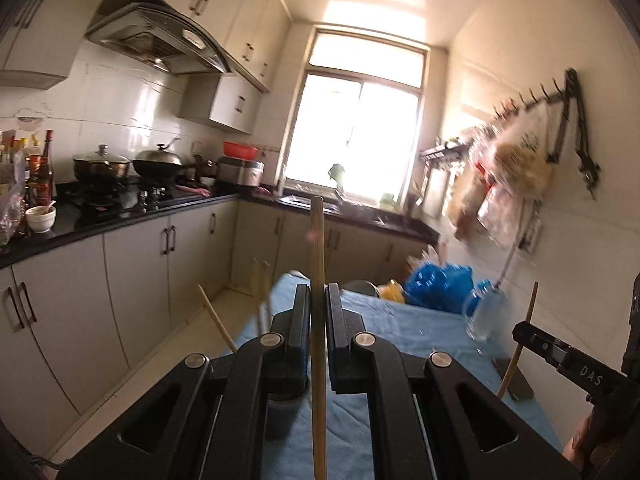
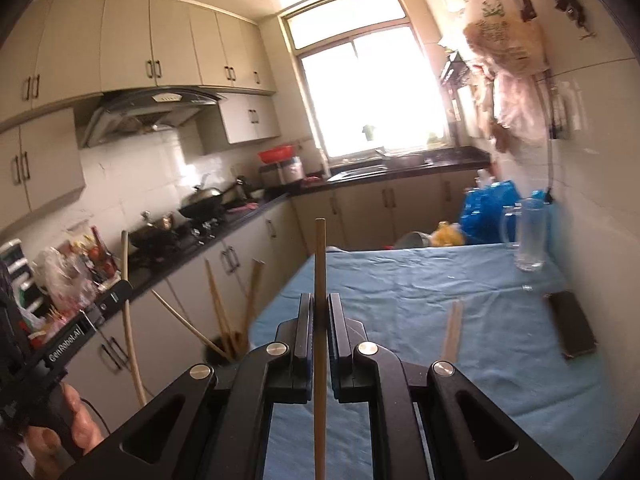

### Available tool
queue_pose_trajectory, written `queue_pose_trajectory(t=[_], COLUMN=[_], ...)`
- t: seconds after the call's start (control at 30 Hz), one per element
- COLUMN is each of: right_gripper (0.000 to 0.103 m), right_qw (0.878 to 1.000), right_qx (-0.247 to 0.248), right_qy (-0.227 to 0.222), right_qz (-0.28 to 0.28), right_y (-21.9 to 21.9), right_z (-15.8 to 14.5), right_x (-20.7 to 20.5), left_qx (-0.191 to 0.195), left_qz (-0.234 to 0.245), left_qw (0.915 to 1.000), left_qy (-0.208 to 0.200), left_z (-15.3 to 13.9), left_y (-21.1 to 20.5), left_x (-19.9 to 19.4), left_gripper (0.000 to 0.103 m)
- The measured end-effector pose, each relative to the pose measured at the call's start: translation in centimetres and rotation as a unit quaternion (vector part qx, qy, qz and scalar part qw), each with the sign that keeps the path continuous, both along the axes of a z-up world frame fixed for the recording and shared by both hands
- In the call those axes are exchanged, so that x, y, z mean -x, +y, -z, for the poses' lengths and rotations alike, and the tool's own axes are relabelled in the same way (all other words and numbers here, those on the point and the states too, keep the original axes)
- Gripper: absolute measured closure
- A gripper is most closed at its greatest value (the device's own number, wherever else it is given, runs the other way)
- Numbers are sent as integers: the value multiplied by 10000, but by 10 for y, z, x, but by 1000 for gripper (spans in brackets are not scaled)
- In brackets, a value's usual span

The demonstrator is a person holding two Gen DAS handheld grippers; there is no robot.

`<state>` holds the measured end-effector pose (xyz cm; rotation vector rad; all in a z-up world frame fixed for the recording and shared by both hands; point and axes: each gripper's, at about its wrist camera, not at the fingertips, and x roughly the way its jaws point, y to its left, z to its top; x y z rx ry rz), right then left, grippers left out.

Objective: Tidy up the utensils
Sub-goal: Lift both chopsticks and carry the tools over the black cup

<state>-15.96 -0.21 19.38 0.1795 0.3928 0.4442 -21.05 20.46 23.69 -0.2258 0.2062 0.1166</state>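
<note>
Claws first: the left claw (image 1: 318, 300) pinches one upright wooden chopstick (image 1: 317, 280), its lower end cut off by the frame. The right claw (image 2: 319, 312) clamps another chopstick (image 2: 319, 276) likewise. A dark holder (image 2: 219, 354) at the blue-clothed desk (image 2: 420, 280) edge, half hidden, carries several chopsticks; a blurred pair (image 2: 452, 330) lies beyond.
</note>
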Motion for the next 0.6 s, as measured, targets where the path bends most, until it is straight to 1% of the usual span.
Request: queue_pose_trajectory(t=[0.07, 0.17, 0.27, 0.33, 0.43, 0.6], right_gripper=[97, 97, 97, 97, 97, 96], right_qw=[9998, 9992, 9980, 9970, 9953, 9939], right_qx=[-146, -249, -417, -547, -701, -781], right_qy=[17, -94, -157, -186, -225, -388], right_qz=[-164, -298, -439, -524, -623, -673], right_y=[12, 29, 48, 63, 83, 115], right_z=[-6, -14, -22, -25, -29, -32], right_x=[-12, -28, -48, -61, -76, -99], left_qx=[3, 90, 150, 165, 234, 135], left_qz=[-168, -265, -417, -514, -584, -827], left_qw=[9998, 9995, 9986, 9977, 9970, 9952], left_qy=[-73, -128, -296, -399, -447, -515], left_z=[-3, -8, -13, -14, -13, -6], left_y=[14, 30, 43, 50, 58, 65], left_x=[-9, -22, -39, -52, -71, -101], left_gripper=[96, 96, 96, 96, 96, 96])
